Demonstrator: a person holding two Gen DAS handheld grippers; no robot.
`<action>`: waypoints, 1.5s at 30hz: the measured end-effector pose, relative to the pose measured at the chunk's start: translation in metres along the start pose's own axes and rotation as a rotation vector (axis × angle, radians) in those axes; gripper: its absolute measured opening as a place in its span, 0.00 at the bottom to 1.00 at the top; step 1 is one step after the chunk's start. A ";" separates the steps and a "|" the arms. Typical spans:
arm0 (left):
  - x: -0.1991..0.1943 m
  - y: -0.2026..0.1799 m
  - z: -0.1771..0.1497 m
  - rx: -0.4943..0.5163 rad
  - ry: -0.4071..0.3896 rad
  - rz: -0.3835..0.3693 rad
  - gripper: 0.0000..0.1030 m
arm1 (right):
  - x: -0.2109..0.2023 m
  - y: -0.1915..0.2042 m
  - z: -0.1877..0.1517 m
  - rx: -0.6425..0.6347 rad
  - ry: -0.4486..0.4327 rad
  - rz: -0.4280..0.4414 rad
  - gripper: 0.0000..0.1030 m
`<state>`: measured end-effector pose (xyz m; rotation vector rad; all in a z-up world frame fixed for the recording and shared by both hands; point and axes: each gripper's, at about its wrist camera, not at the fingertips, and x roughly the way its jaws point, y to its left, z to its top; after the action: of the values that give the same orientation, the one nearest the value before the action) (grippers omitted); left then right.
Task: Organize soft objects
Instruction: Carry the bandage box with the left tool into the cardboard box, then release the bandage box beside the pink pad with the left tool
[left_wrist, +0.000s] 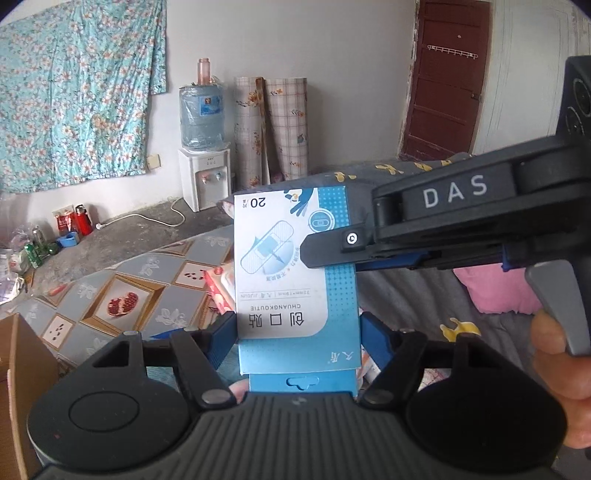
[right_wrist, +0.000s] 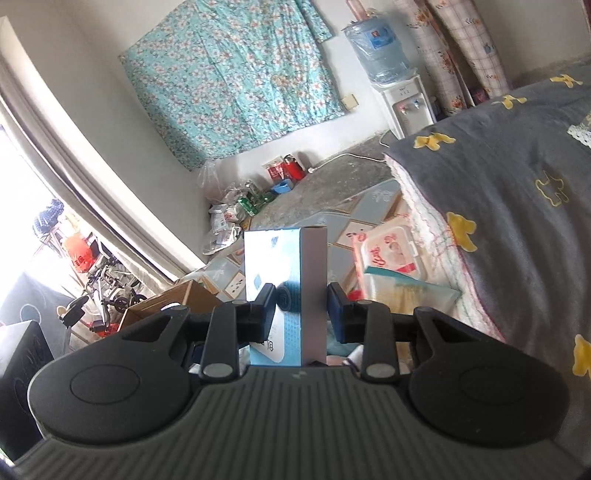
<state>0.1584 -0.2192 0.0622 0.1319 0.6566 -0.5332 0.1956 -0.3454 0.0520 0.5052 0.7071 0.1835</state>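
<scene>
Blue-and-white cardboard, a flat box of adhesive bandages (left_wrist: 295, 273), was the item under handling, and it was found held clear of every surface, in the air above the patterned floor mat (left_wrist: 122, 295) and beside the grey bedding with yellow shapes (right_wrist: 517, 206). Both tools were engaged on it. The left gripper (left_wrist: 297, 332) clasped the box across its wide printed face near the hang-tab end, a blue pad touching each side edge. The right gripper (right_wrist: 301, 310) was clenched across the narrow thickness of the same box, one finger lying over the printed face in the left wrist view, its pads pressed on front and back; a person's hand (left_wrist: 557, 354) was seen on its grey trigger. Judged from this, the step in hand was a two-tool carry or a handover of the box, with placement not yet done. A pack of wet wipes (right_wrist: 388, 251) and a flat pouch (right_wrist: 402, 291) lay on the mat near the bed, apparently awaiting sorting. An open cardboard carton (right_wrist: 166, 299) stood to the left and was the likely destination, though that could not be confirmed. The next move would call for one tool to let go cleanly while the other kept the box square, since thin card may crush or twist under opposed grips.
</scene>
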 end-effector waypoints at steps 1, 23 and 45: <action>-0.009 0.006 0.000 -0.005 -0.010 0.016 0.71 | -0.001 0.013 0.001 -0.013 0.003 0.009 0.29; -0.079 0.320 -0.069 -0.346 0.235 0.401 0.71 | 0.247 0.309 -0.056 -0.149 0.488 0.300 0.30; -0.006 0.442 -0.133 -0.609 0.458 0.372 0.70 | 0.338 0.306 -0.033 -0.181 0.469 0.205 0.39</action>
<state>0.3080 0.2005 -0.0606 -0.2031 1.1847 0.0783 0.4294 0.0426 -0.0099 0.3614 1.0835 0.5658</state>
